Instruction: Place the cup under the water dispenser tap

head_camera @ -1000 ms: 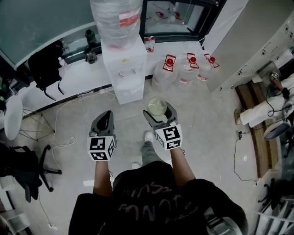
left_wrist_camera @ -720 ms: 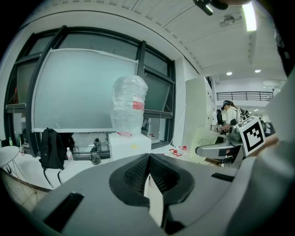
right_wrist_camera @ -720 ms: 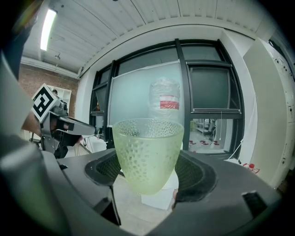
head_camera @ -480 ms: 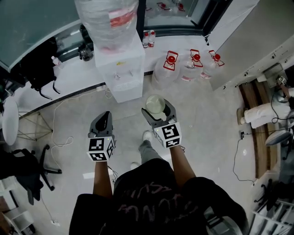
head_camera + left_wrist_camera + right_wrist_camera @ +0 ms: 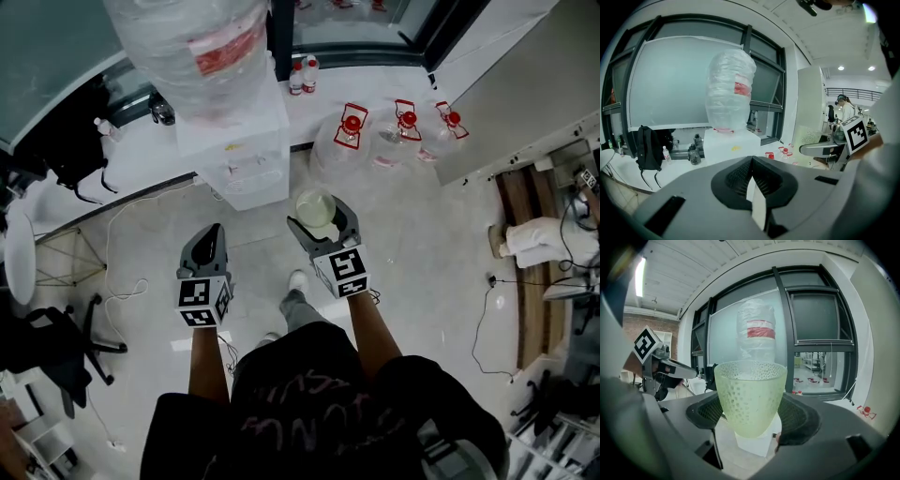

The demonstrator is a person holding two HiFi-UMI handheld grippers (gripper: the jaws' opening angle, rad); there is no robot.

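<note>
A pale green dimpled cup (image 5: 750, 397) stands upright between the jaws of my right gripper (image 5: 321, 214), which is shut on it; the head view shows the cup (image 5: 313, 206) from above. The white water dispenser (image 5: 234, 155) with its large clear bottle (image 5: 192, 47) on top stands ahead and slightly left, against the window ledge; it also appears behind the cup as the water dispenser (image 5: 757, 333). My left gripper (image 5: 209, 242) hangs beside the right one, shut with nothing in it. The left gripper view shows the dispenser (image 5: 731, 136) ahead.
Three spare water bottles (image 5: 398, 131) with red caps stand on the floor right of the dispenser. A black backpack (image 5: 70, 155) leans on the ledge at left, an office chair (image 5: 47, 342) stands at the far left, and cables (image 5: 131, 272) trail over the floor.
The person has stepped closer to the dispenser, which now sits larger and further left in the head view. Both grippers keep their pose, the right still shut on the cup.
</note>
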